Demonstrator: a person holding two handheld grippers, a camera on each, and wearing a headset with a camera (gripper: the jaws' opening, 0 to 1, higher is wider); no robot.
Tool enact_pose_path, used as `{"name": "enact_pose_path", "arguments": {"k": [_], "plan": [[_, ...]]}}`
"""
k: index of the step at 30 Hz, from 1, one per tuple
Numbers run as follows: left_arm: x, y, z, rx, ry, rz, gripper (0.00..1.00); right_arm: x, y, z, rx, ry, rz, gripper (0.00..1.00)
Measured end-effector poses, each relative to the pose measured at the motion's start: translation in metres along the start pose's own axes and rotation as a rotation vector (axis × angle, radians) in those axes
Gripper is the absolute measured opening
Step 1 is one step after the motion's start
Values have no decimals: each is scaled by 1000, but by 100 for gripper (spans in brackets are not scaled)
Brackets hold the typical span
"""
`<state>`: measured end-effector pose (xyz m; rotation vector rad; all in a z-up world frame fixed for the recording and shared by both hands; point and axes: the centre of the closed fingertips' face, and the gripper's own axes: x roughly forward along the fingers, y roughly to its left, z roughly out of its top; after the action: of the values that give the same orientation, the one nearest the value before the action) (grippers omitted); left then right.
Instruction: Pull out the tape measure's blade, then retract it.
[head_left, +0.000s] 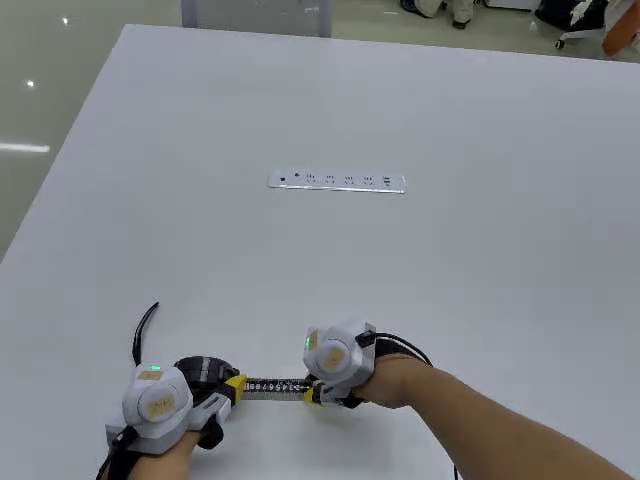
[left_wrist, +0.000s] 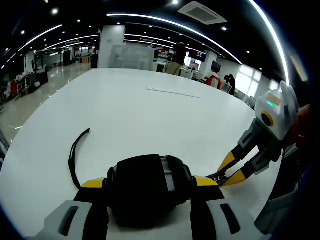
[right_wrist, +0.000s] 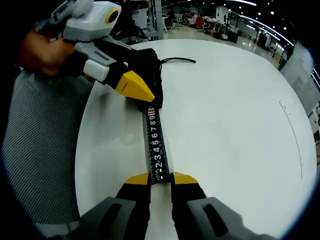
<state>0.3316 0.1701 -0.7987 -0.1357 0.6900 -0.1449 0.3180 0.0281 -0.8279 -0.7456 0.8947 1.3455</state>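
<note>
The left tongs (left_wrist: 149, 182) clamp the tape measure (head_left: 203, 372) on the worktop (head_left: 330, 270), anchoring its case. The right tongs (right_wrist: 161, 178) pinch the blade (right_wrist: 154, 145) at its tip, so pulling draws it out.

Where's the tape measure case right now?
Head view, bottom left: the tape measure case is clamped in the left gripper, its blade running right to the right gripper.
</note>
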Motion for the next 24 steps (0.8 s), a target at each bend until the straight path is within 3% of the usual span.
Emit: {"name": "enact_pose_path", "arguments": {"k": [24], "plan": [[0,0,0,9,4,-7,63,6,2,13,16,-34,3,14]]}}
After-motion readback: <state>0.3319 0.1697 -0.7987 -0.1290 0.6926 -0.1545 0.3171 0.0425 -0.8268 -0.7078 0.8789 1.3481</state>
